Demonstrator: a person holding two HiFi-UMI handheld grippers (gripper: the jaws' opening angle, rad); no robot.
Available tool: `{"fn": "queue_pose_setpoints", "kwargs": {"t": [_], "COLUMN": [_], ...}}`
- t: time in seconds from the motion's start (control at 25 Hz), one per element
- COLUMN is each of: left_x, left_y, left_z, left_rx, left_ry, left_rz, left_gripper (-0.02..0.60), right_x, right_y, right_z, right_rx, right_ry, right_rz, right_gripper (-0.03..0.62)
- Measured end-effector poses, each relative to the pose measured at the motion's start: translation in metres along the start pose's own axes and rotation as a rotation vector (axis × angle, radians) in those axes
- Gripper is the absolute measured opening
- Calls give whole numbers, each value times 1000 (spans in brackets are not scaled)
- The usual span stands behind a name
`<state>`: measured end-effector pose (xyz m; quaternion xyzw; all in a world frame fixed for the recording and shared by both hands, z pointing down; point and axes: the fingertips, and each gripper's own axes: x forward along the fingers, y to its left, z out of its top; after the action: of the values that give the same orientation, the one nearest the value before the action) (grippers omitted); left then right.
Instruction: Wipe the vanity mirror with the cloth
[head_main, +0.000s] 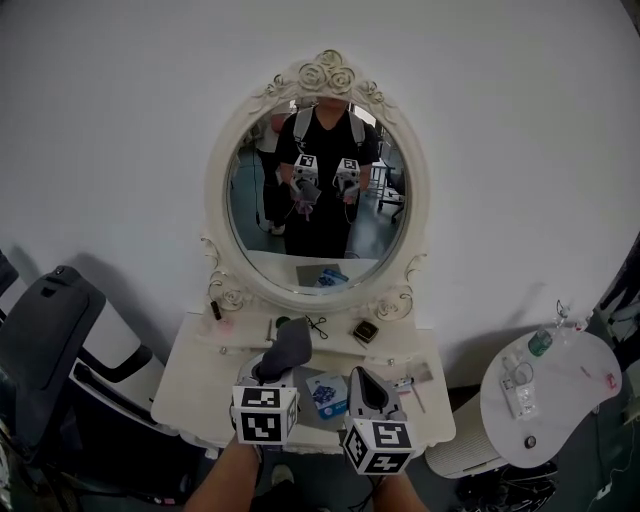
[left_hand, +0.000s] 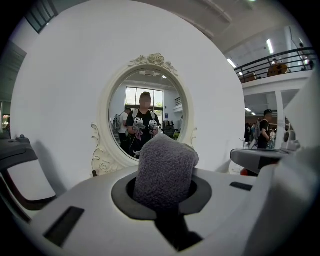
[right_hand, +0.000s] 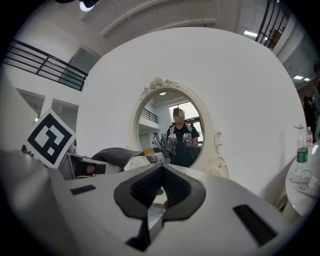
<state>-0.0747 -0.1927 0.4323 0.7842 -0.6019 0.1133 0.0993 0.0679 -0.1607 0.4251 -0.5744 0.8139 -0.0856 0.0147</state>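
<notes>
The oval vanity mirror (head_main: 315, 190) in its white carved frame hangs on the wall above a white vanity table (head_main: 195, 385). It reflects the person holding both grippers. My left gripper (head_main: 276, 366) is shut on a folded grey cloth (head_main: 293, 342), which stands up out of the jaws (left_hand: 165, 167) over the table, short of the glass (left_hand: 147, 120). Beside it on the right, my right gripper (head_main: 363, 382) is shut with nothing in it (right_hand: 161, 175). In the right gripper view the mirror (right_hand: 172, 130) is straight ahead and the cloth (right_hand: 117, 156) lies to the left.
On the vanity lie a blue packet (head_main: 327, 392), a dark small box (head_main: 366, 331), a black clip (head_main: 317, 324) and a small bottle (head_main: 216, 310). A black-and-white chair (head_main: 50, 340) stands at the left. At the right a round white side table (head_main: 585, 395) carries a bottle (head_main: 540, 343).
</notes>
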Motion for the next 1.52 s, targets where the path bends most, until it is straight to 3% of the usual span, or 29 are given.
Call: {"fn": "queue_pose_setpoints", "kwargs": {"t": [0.4, 0.64, 0.8, 1.0, 1.08, 1.24, 1.52], "left_x": [75, 102, 107, 102, 107, 126, 154], "left_y": [65, 108, 121, 132, 137, 160, 168], "left_z": [78, 157, 230, 306, 325, 348, 374], "left_rx": [1, 28, 129, 167, 207, 294, 201], "left_ry": [-117, -226, -347, -466, -477, -421, -400], "left_rz": [-6, 8, 66, 184, 256, 426, 425], "left_gripper": [55, 55, 55, 55, 55, 55, 55], "right_x": [99, 142, 160, 167, 162, 153, 143], "right_y": [-2, 7, -1, -21, -32, -52, -93], "right_z": [28, 28, 28, 39, 47, 68, 69], "right_rx": [-51, -53, -55, -74, -70, -89, -80], "right_ry": [-17, 1, 9, 1, -7, -40, -39], "right_rz": [-37, -44, -47, -22, -16, -3, -37], "right_gripper": [3, 3, 3, 3, 3, 3, 3]}}
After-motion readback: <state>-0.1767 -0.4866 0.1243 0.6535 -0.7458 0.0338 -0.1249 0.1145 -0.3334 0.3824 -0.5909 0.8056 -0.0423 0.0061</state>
